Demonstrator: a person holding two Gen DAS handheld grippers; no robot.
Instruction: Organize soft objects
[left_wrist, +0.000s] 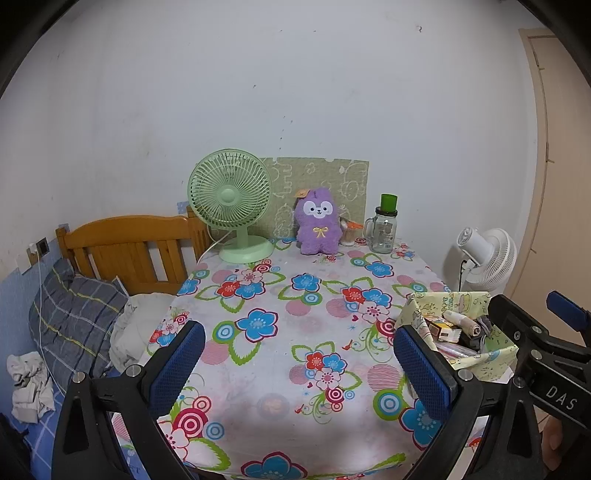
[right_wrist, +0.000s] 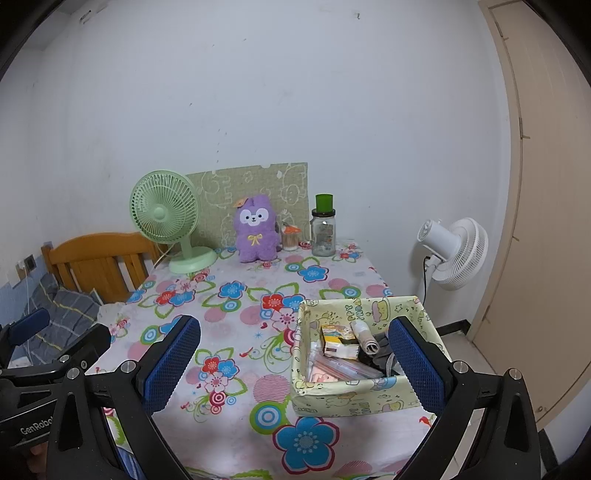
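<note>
- Purple plush toy (left_wrist: 318, 221) stood upright at the worktop's (left_wrist: 280, 354) far edge, well beyond both grippers.
- Left gripper (left_wrist: 299, 363) and right gripper (right_wrist: 293, 363) had fingers spread wide, holding nothing.

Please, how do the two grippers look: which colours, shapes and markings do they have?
Both are black frames with silver bolts. The left gripper and the right gripper each carry two blue, textured, oblong finger pads. White lettering reads "DAS" on the right, "GenRobo" on the left.

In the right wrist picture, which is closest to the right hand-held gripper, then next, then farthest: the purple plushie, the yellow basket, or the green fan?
From the right hand-held gripper:
1. Yellow basket, right beside its right finger.
2. Purple plushie, at the table's far edge, middle.
3. Green fan, far left; almost level with the plushie, so that order is unsure.
</note>
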